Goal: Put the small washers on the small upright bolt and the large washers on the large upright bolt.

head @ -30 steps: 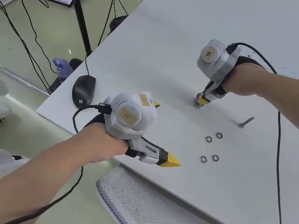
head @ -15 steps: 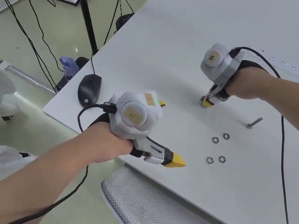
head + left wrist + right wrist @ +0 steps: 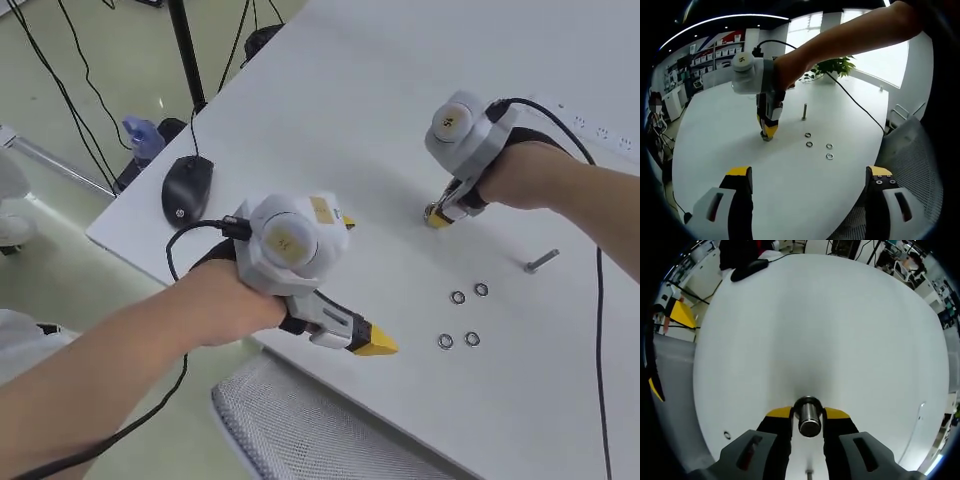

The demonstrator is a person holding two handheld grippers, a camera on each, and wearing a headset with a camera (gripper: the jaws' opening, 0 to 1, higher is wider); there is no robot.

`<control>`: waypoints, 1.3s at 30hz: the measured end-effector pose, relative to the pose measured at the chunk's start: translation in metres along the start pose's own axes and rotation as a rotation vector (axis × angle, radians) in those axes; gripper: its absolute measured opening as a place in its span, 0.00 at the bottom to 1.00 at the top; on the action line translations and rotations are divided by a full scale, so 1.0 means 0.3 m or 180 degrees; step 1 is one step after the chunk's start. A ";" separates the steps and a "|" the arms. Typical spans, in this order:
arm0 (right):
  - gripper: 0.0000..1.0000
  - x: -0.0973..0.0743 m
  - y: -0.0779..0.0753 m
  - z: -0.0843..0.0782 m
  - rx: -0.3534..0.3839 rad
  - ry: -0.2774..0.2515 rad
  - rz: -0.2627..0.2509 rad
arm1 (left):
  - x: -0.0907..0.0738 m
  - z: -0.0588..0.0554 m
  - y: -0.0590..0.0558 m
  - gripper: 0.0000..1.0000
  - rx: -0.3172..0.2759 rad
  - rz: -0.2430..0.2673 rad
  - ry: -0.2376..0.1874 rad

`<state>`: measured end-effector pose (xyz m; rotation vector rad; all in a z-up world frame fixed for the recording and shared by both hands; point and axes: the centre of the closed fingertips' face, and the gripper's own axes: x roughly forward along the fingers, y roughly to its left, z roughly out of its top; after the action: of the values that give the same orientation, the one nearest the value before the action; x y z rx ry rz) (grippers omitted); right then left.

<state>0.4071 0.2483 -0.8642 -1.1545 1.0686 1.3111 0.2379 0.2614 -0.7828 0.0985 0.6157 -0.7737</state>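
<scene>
bright, even | soft shadows | window glare | gripper views warped at edges

1. Left hand [image 3: 225, 300] wrapped the body of the left gripper [image 3: 809, 172] from behind; bare forearm ran in from the lower left of the head view.
2. Left gripper jaws stood wide apart with nothing between them; yellow tips pointed forward and to the person's right.
3. Right hand [image 3: 520, 175] held the right gripper [image 3: 437, 218] from above; forearm entered from the right edge, wrist bent down.
4. Right gripper pointed steeply downward, jaws closed on a bolt [image 3: 809, 421], one on each side.
5. Grippers were well apart, the left nearer the body.
</scene>
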 end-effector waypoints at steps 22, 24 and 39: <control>0.33 -0.073 0.002 0.031 -0.0109 -0.0267 0.0000 | -0.008 0.009 -0.013 0.92 0.0048 -0.0027 0.0023; 0.33 -0.090 0.014 0.031 -0.0129 -0.0304 -0.0013 | -0.012 0.019 -0.017 0.92 0.0076 -0.0034 0.0010; 0.33 -0.185 0.047 -0.051 0.0046 -0.0321 -0.0094 | -0.032 0.055 -0.033 0.92 0.0165 -0.0057 -0.0007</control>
<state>0.3937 0.2245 -0.8114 -1.0781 0.9826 1.3224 0.2339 0.2552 -0.7625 0.1398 0.5952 -0.8074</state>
